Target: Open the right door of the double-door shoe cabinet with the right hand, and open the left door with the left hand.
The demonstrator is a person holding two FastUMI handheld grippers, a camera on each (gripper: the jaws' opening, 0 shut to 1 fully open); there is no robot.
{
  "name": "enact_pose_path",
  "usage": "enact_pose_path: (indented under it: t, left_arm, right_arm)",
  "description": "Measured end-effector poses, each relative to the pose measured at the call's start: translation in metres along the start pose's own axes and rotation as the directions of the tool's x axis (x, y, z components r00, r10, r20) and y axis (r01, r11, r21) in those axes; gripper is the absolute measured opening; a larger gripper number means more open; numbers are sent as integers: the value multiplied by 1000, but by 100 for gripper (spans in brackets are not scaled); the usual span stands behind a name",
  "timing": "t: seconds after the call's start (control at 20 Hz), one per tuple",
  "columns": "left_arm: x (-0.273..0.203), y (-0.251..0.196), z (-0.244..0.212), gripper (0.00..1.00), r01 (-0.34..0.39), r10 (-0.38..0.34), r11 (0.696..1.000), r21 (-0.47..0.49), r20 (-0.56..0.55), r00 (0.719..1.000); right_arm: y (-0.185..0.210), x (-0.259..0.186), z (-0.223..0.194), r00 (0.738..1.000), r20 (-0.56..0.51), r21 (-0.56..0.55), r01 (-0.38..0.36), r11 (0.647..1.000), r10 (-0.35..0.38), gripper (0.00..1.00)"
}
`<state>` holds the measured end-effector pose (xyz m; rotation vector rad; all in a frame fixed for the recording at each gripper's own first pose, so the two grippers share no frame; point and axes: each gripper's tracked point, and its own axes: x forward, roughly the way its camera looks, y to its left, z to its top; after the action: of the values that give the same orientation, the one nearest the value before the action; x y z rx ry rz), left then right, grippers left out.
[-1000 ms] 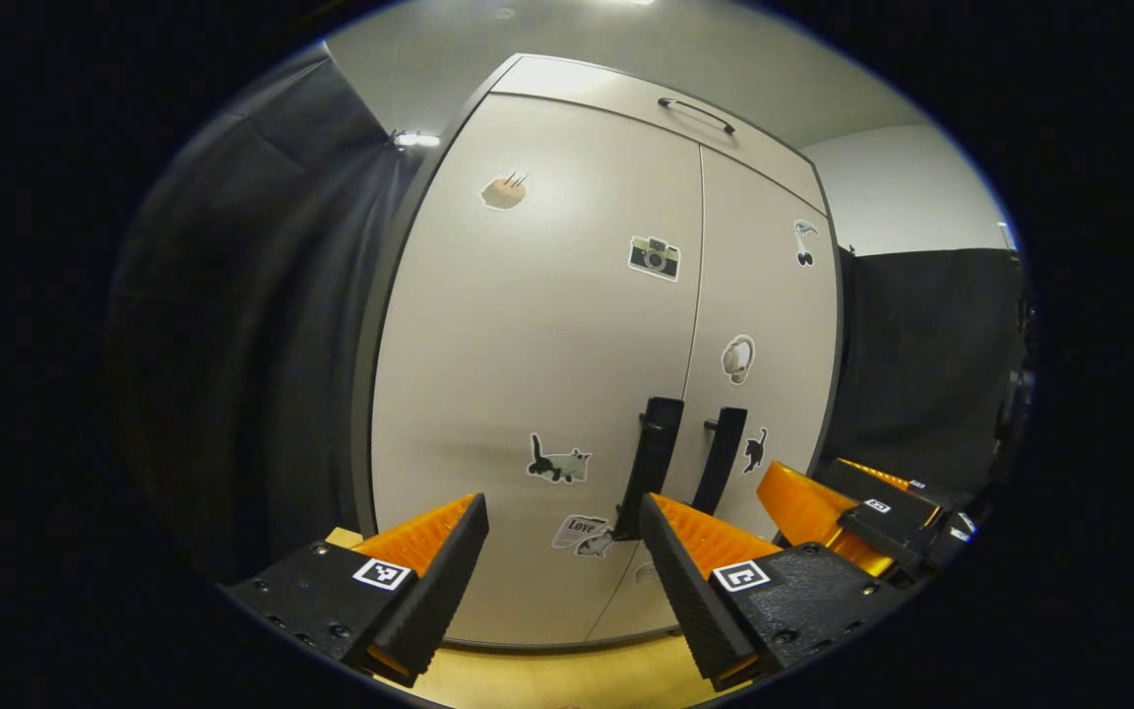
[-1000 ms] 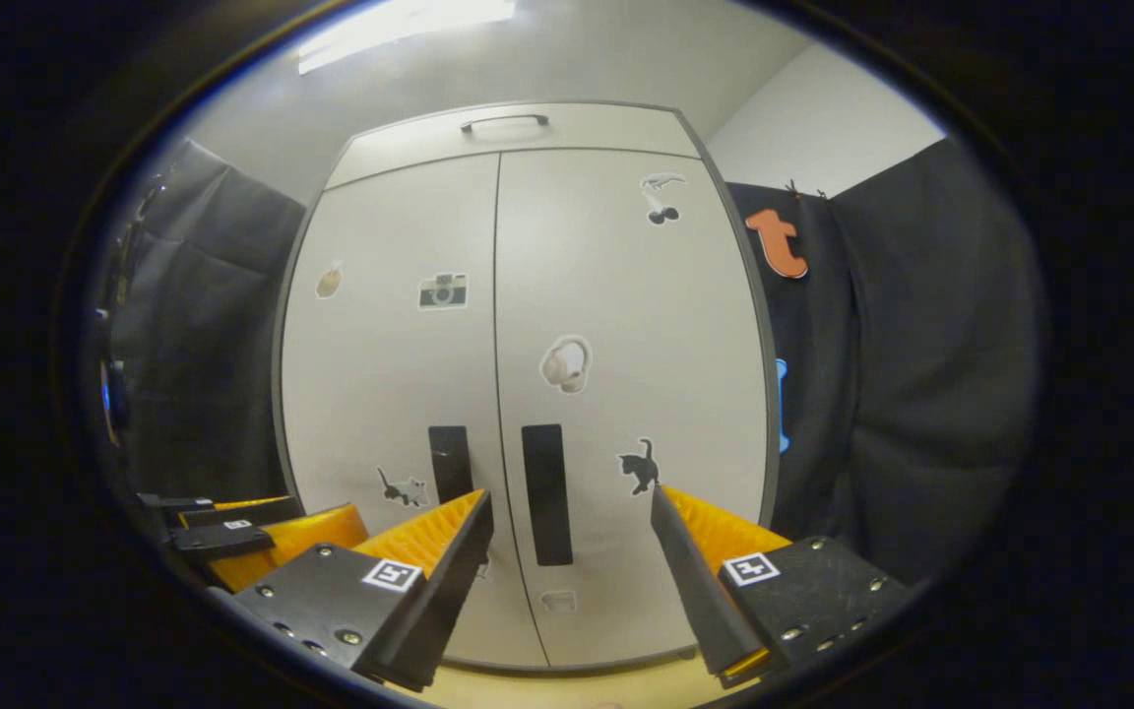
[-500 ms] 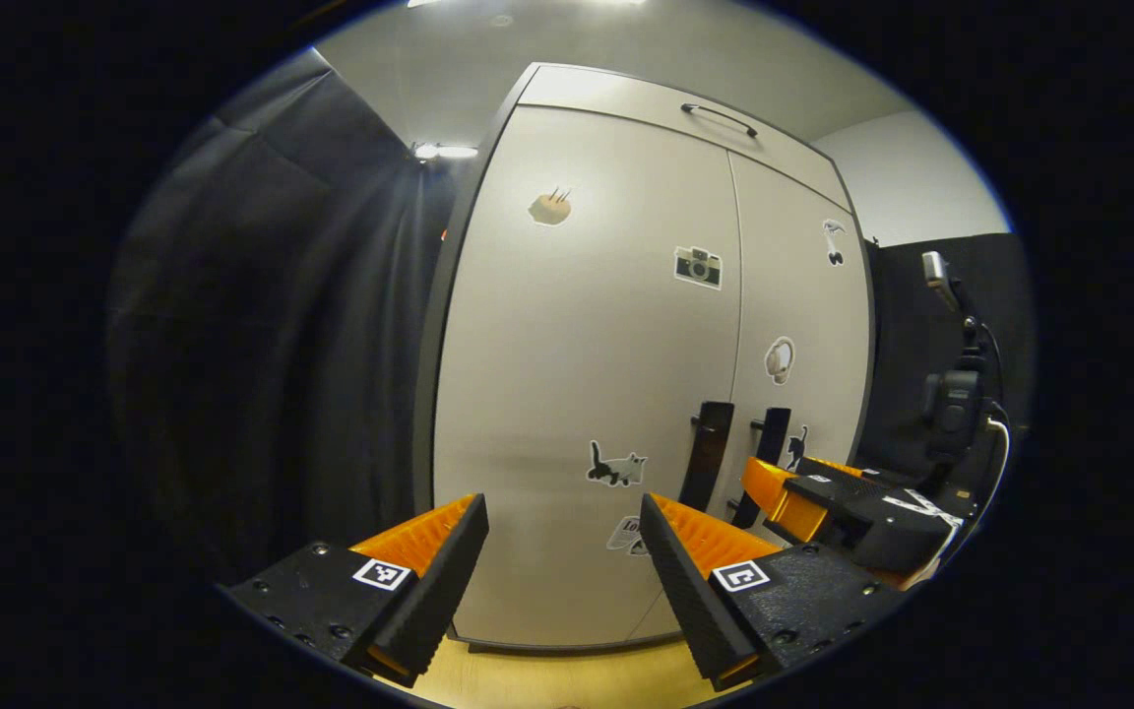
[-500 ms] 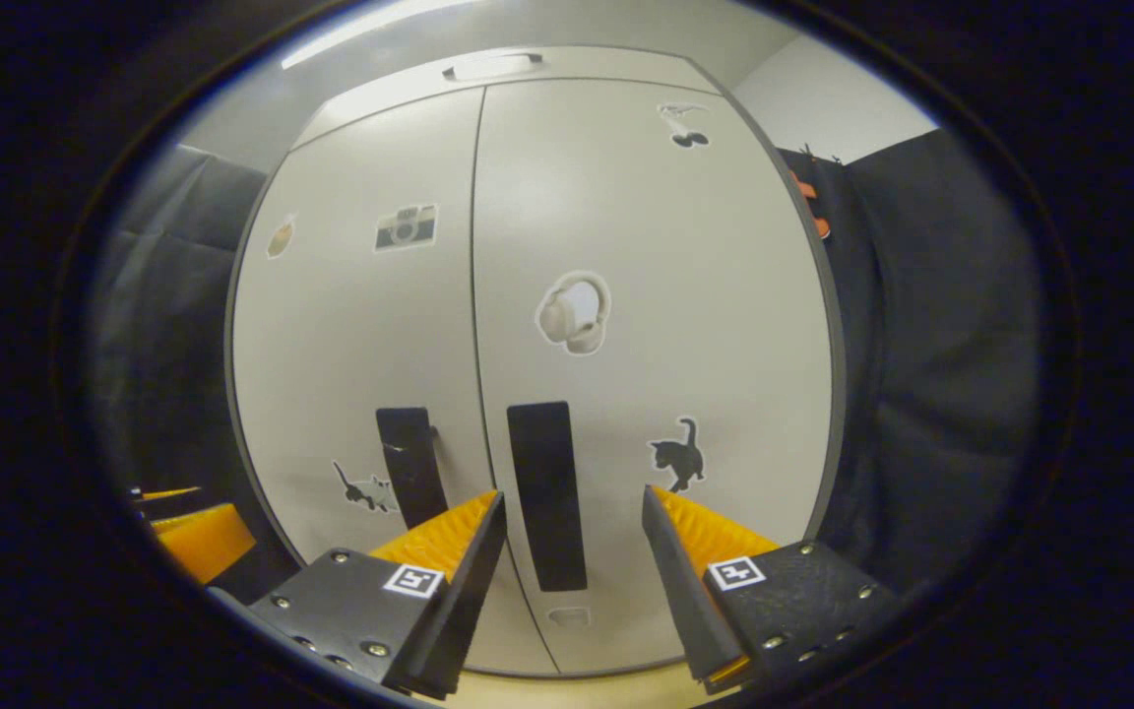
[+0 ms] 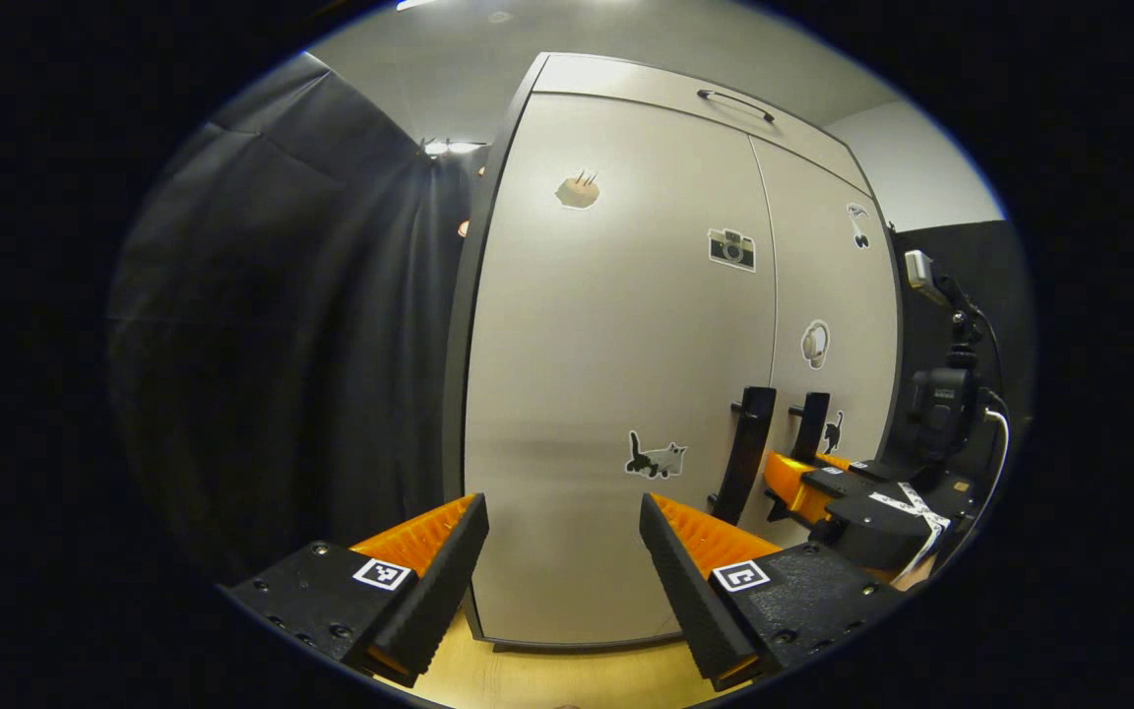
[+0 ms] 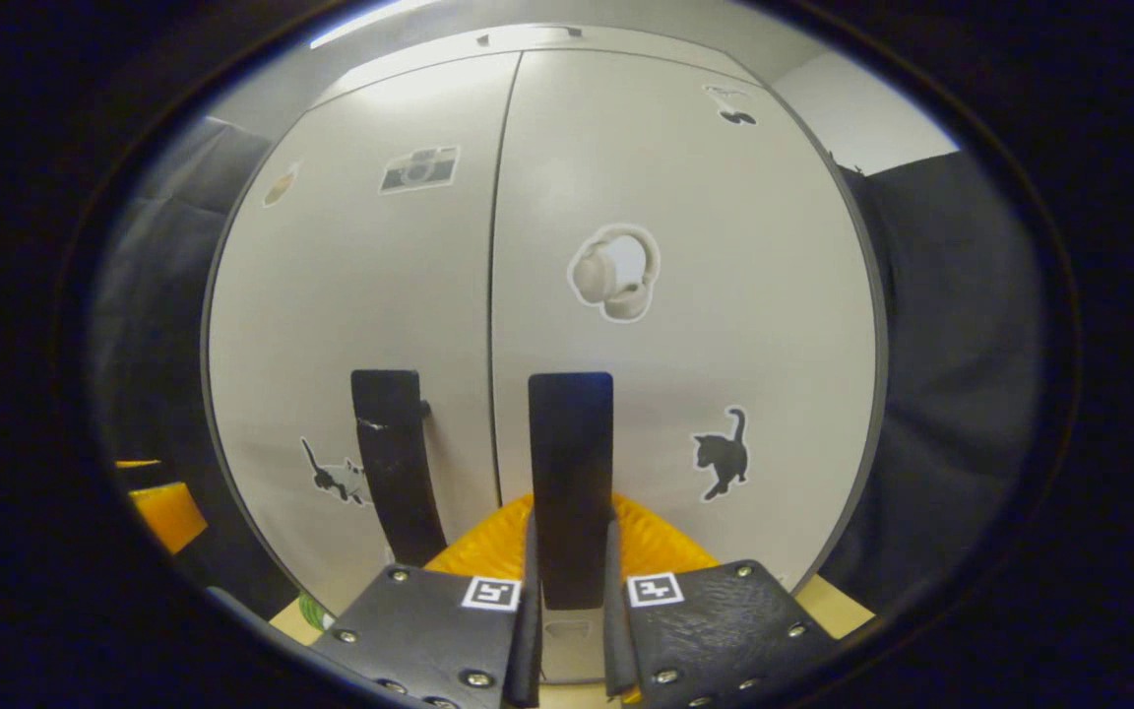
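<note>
The pale shoe cabinet stands with both doors closed. In the right gripper view, the right door (image 6: 724,325) carries a dark vertical handle (image 6: 572,463), and my right gripper (image 6: 570,561) is shut on its lower part, one finger on each side. The left door's handle (image 6: 392,463) stands free beside it. In the left gripper view, my left gripper (image 5: 564,507) is open in front of the left door (image 5: 616,374), short of and left of its handle (image 5: 746,453). The right gripper (image 5: 828,483) shows there at the right handle (image 5: 810,423).
Black cloth hangs on both sides of the cabinet. A top flap with a small bar handle (image 5: 734,102) sits above the doors. A camera on a stand (image 5: 936,404) is at the cabinet's right. Wooden floor (image 5: 567,675) runs below the doors.
My right gripper moved in to the right door's handle and shut on it. My left gripper's view swung left, so the cabinet sits farther right; it stays open.
</note>
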<state>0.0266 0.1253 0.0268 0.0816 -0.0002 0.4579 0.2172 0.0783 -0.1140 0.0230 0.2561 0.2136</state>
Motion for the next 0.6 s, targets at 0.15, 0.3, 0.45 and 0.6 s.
enact_pose_path:
  t: [0.15, 0.3, 0.45, 0.6]
  left_arm:
    - [8, -9, 2, 96, 13, -13, 1000, -11, -4, 1000]
    - [13, -25, 7, 96, 56, -55, 997, -45, 11, 998]
    - [19, -42, 9, 96, 101, -101, 994, -43, 11, 995]
    - [28, -60, 10, 96, 125, -124, 992, -32, 19, 992]
  right_arm:
    - [-2, -13, 0, 1000, -9, 4, -30, 1000, 30, 17]
    - [-7, -34, 0, 996, -1, 31, -86, 996, 86, 17]
    - [-11, -42, 4, 987, -20, 50, -156, 987, 157, 5]
    - [-22, -56, 7, 988, -11, 10, -153, 988, 153, 5]
